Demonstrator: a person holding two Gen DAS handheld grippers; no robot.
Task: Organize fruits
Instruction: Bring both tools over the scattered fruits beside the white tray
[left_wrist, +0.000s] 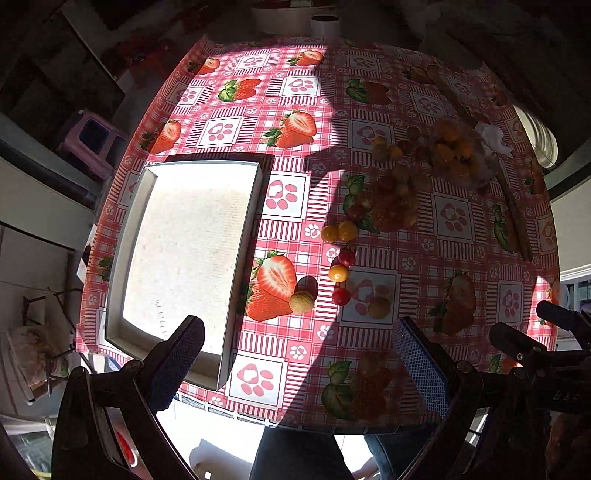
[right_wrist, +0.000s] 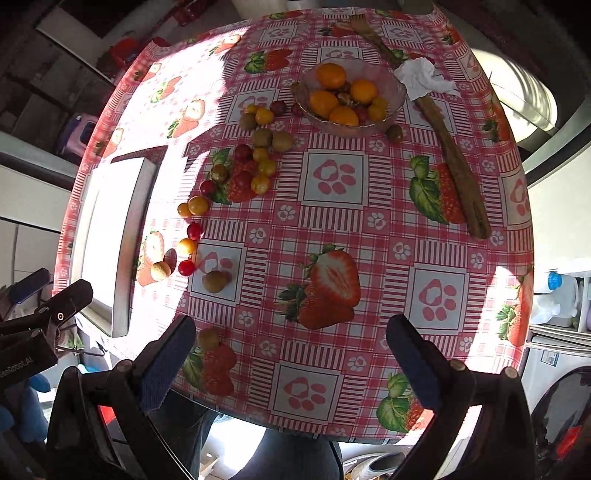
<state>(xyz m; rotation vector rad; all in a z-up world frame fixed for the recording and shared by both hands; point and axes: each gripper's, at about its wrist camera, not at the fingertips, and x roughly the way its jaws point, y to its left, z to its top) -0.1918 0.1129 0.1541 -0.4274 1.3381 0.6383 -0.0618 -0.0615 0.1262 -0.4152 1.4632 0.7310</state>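
Several small red, yellow and brown fruits lie scattered on the strawberry-print tablecloth; they also show in the left wrist view. A glass bowl at the far side holds oranges and small fruits. An empty white tray lies at the left; it shows in the right wrist view too. My left gripper is open and empty above the near table edge. My right gripper is open and empty, above the near edge. One brown fruit lies by its left finger.
A long wooden utensil and a crumpled white tissue lie at the right of the bowl. The table edge runs close below both grippers. A purple stool stands on the floor at the far left. The person's legs are under the near edge.
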